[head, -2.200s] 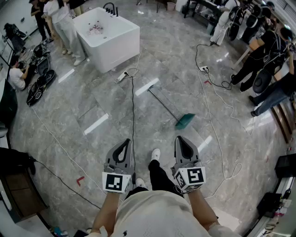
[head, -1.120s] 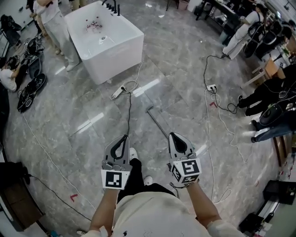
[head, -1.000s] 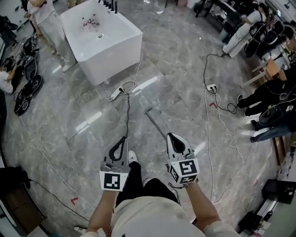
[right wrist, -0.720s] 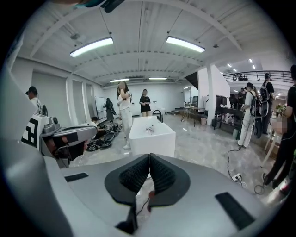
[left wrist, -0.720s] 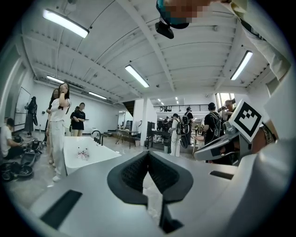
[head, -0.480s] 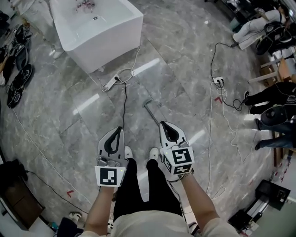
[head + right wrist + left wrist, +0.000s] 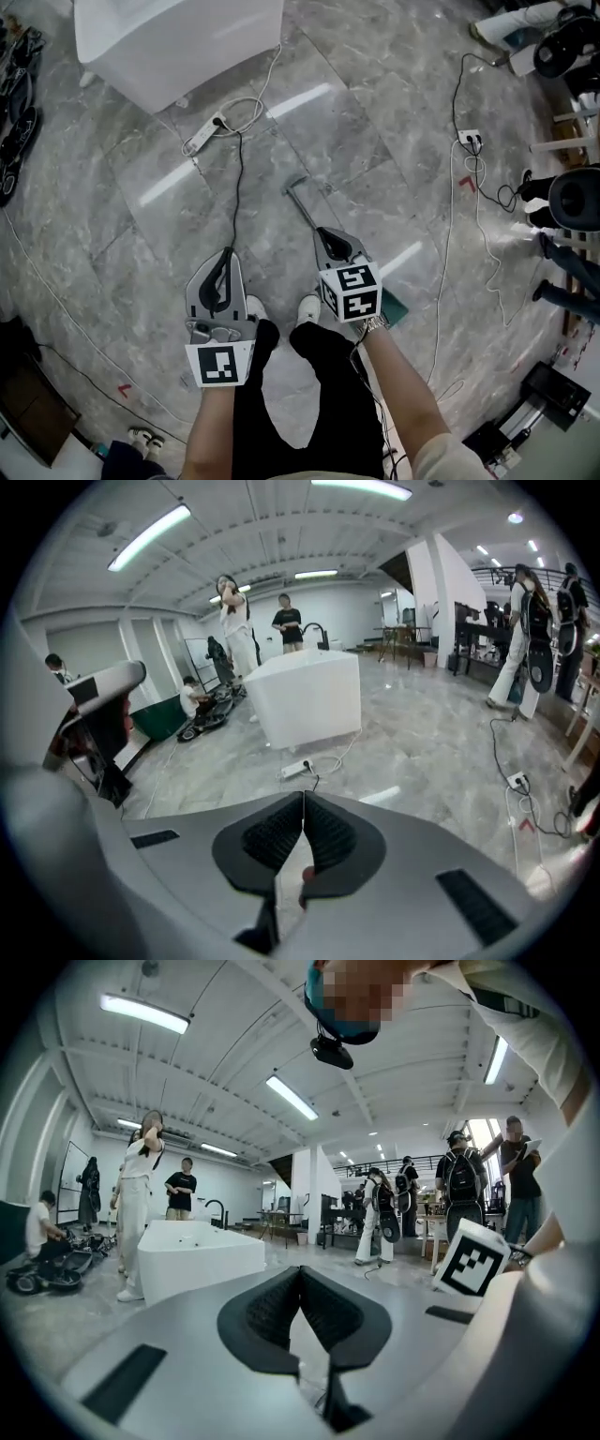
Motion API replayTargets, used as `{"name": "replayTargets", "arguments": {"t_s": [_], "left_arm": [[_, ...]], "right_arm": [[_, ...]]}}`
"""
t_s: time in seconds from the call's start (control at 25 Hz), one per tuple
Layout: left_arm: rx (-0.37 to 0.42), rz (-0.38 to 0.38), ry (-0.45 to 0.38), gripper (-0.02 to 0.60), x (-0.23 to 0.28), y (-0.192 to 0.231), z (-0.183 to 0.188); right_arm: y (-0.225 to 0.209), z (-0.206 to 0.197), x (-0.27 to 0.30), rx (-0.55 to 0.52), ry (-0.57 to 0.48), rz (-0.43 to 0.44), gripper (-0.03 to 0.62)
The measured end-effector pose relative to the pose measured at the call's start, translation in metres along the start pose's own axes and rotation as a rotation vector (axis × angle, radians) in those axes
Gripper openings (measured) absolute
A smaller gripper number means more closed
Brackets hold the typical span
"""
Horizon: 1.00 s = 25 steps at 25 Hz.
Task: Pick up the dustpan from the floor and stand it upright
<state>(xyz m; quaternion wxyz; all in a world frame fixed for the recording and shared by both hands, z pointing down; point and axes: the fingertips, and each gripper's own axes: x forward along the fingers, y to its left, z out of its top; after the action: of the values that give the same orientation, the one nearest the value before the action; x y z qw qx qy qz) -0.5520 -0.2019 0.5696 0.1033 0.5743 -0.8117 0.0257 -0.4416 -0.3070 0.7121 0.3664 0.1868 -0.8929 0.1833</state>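
left gripper [image 7: 225, 257] is pinched closed, nothing held | right gripper [image 7: 331, 236] is clamped together, empty too | dustpan [image 7: 393, 307] is seen lying on the floor [image 7: 122, 244], partly hidden under right gripper

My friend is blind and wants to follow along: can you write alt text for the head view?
Looking steeply down, a person holds a left gripper and a right gripper, jaws shut, over a grey marble floor where a green dustpan lies with its long handle pointing away. A white tub and cables lie beyond.
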Motion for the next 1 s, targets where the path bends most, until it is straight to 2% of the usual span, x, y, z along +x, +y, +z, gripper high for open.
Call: {"name": "replayTargets", "arguments": {"t_s": [0.2,0.32,0.48,0.6,0.8,1.0], "left_arm": [[0.036,-0.043,-0.025,0.011,0.046,0.009,-0.118],[0.064,-0.089,0.002,0.011,0.072,0.026,-0.200],[0.140,-0.169,0.025,0.011,0.114,0.055,-0.312],[0.136,-0.157,0.012,0.011,0.143,0.072,-0.380],[0.094,-0.114,-0.068,0.011,0.164,0.088,-0.444],[0.103,-0.136,-0.085,0.011,0.164,0.084,-0.476]], "right_arm": [[-0.040,-0.107,0.133,-0.041,0.172,0.074,0.018],[-0.062,-0.162,0.206,-0.025,0.233,0.116,0.018],[-0.099,-0.222,0.306,-0.125,0.280,0.098,0.020],[-0.123,-0.278,0.371,-0.168,0.367,0.105,0.020],[-0.151,-0.335,0.448,-0.130,0.421,0.101,0.071],[-0.161,-0.354,0.479,-0.180,0.461,0.097,0.077]]}}
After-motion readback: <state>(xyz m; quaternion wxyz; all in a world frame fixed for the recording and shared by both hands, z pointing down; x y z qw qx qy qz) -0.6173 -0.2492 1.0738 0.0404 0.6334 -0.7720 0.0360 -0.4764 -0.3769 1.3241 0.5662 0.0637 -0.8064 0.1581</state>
